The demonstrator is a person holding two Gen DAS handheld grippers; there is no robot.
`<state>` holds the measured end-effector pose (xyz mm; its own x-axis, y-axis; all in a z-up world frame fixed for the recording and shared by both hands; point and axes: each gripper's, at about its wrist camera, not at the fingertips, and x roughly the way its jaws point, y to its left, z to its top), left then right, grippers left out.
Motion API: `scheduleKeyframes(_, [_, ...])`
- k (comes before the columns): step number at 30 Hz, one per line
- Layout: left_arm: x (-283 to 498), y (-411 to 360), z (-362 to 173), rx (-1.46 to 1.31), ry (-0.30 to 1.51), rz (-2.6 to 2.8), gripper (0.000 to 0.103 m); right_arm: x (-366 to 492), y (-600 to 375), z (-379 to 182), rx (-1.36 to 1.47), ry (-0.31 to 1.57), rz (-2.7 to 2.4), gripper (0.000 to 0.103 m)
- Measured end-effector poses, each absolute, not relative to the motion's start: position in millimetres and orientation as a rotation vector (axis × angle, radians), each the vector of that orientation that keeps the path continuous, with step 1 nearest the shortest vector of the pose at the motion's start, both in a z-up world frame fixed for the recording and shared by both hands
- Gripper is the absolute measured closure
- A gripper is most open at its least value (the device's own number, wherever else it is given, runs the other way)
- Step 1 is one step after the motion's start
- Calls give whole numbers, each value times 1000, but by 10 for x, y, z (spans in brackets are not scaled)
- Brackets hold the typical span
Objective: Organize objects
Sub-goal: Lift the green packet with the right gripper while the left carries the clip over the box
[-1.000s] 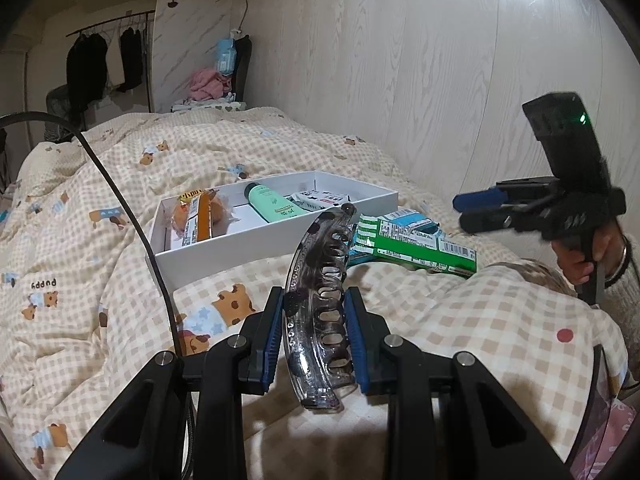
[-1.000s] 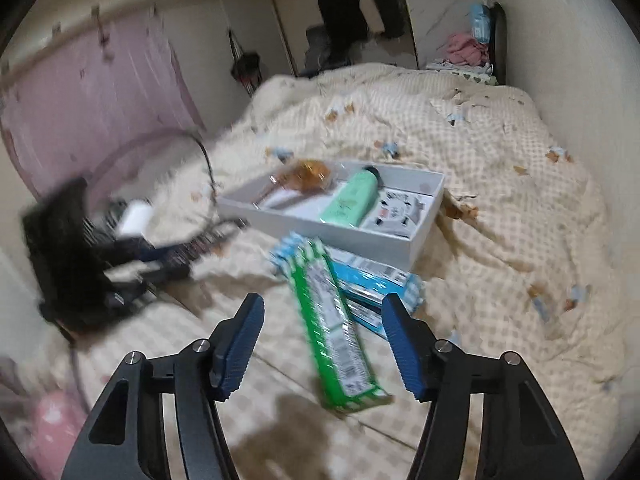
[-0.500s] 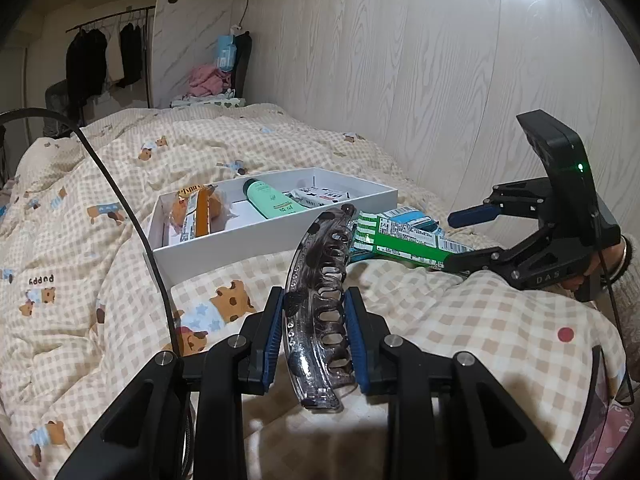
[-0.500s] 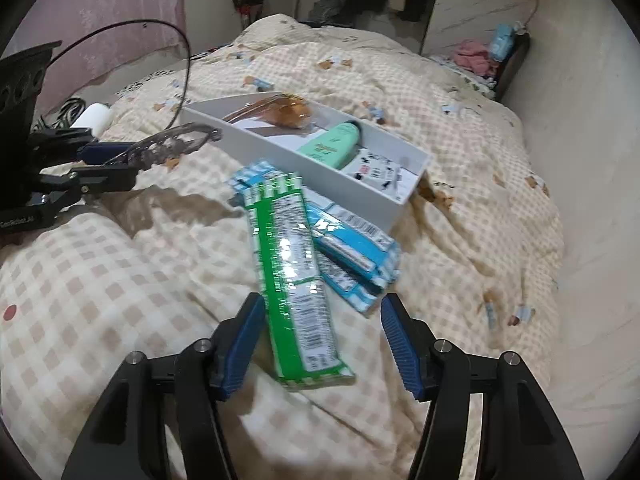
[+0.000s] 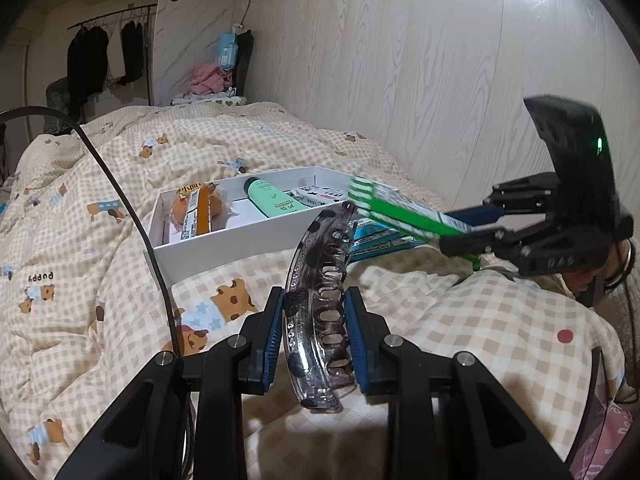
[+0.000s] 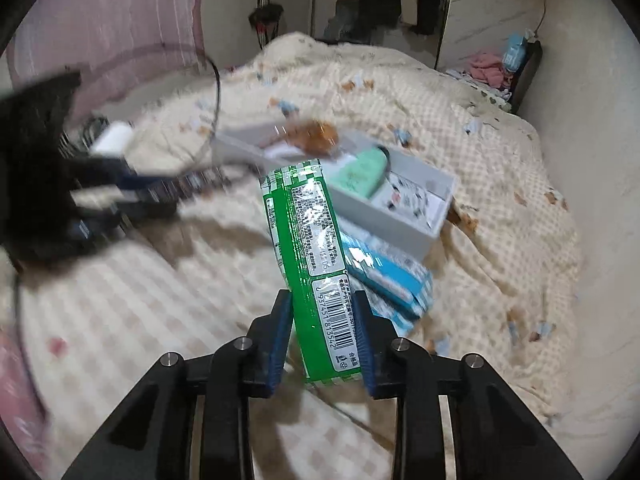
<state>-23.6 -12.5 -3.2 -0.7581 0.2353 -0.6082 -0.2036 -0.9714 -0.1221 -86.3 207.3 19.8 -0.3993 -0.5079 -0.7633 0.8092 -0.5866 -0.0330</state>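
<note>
Now, green packet (image 6: 316,248): lifted off the quilt, its barcode end between the blue pads of the right gripper (image 6: 322,336), whose jaws are closing onto it; the free end points toward the white box (image 5: 240,248).
Hair claw (image 5: 320,300): dark and translucent, clamped upright in the left gripper (image 5: 316,340), above the checked quilt (image 5: 100,280).
Blue packets (image 6: 384,276): lying on the quilt against the box's near wall.
Risk, packet: the grip sits at one end only, so I judge the long slick wrapper could sag or twist out on the way to the box.
Risk, crowding: the packet's tip is close to the claw's top; the two could knock together.
Left wrist view: shows the packet from the side, plainly airborne.
Right wrist view: shows the pads on the barcode, though it is blurred.
</note>
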Motion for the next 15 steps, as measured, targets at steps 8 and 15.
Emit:
scheduleKeyframes(8, [-206,-201,-21,-914,-138,2766,71,-1000,1834,253,954,236,-2059,72])
scheduleKeyframes(15, [-193,-314,-5,-883,-227,2768,71,-1020,2068,339,945,-80,-2024,72])
